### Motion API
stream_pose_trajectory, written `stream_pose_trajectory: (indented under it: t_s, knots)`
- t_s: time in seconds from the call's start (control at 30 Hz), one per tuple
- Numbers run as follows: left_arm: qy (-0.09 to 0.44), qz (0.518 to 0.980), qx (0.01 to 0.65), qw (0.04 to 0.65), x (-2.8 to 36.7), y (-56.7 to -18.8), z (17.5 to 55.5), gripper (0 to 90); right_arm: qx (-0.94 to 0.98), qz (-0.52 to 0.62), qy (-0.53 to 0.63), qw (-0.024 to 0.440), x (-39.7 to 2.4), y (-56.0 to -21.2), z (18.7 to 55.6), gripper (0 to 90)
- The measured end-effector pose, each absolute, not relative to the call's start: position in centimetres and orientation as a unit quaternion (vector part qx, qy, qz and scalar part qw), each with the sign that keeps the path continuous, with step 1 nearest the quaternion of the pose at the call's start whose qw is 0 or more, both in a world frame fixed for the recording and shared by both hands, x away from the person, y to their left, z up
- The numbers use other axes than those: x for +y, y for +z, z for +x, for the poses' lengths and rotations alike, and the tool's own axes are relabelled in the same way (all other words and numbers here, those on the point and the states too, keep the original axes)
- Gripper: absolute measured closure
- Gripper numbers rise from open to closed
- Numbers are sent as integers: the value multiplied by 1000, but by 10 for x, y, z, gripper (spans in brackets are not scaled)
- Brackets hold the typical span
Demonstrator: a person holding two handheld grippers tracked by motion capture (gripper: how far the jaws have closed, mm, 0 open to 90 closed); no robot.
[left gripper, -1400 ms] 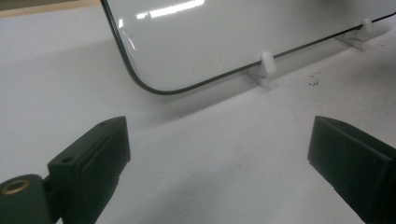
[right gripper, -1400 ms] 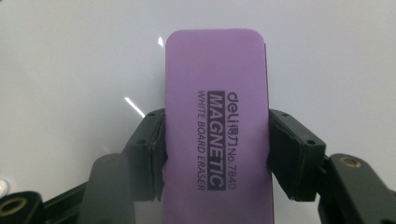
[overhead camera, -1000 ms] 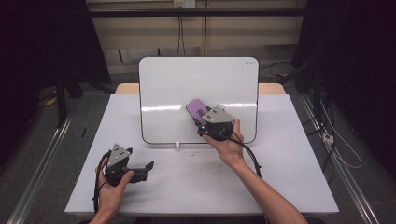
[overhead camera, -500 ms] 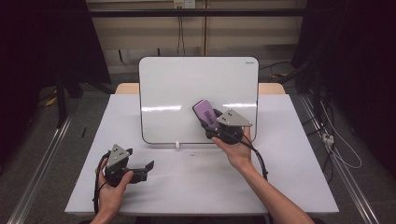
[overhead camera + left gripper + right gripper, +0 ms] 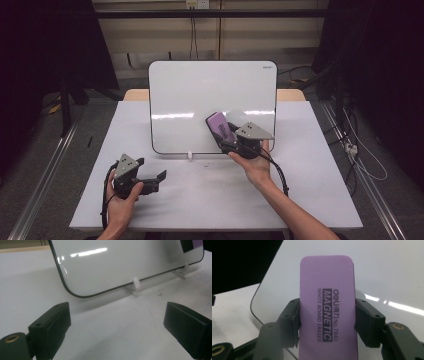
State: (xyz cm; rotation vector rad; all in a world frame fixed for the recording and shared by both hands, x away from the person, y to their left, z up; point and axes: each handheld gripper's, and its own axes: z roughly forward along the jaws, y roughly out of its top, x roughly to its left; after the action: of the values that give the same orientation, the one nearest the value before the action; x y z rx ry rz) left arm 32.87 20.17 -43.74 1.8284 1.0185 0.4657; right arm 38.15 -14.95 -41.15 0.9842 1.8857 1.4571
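Purple rectangular foam whiteboard eraser clamped between right gripper fingers; left gripper fingers held apart, nothing between.

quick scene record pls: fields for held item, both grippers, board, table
held item: purple eraser, printed side toward the right gripper's camera
right gripper: shut on the eraser, jaws on its long edges, in front of the board's lower right part
left gripper: open, nothing between its jaws, low over the table near its front left
board: white, wiped blank, standing upright in small white clips
table: white top
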Motion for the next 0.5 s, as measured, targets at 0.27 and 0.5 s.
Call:
stream_pose_trajectory:
  t_s: [0.27, 0.5]
  knots:
    - [191, 729, 414, 511, 192, -430, 328, 70, 700, 370, 560, 244, -147, -421, 370, 416]
    - [180, 704, 420, 543, 177, -420, 332, 79, 690, 368, 585, 216, -143, -423, 363, 415]
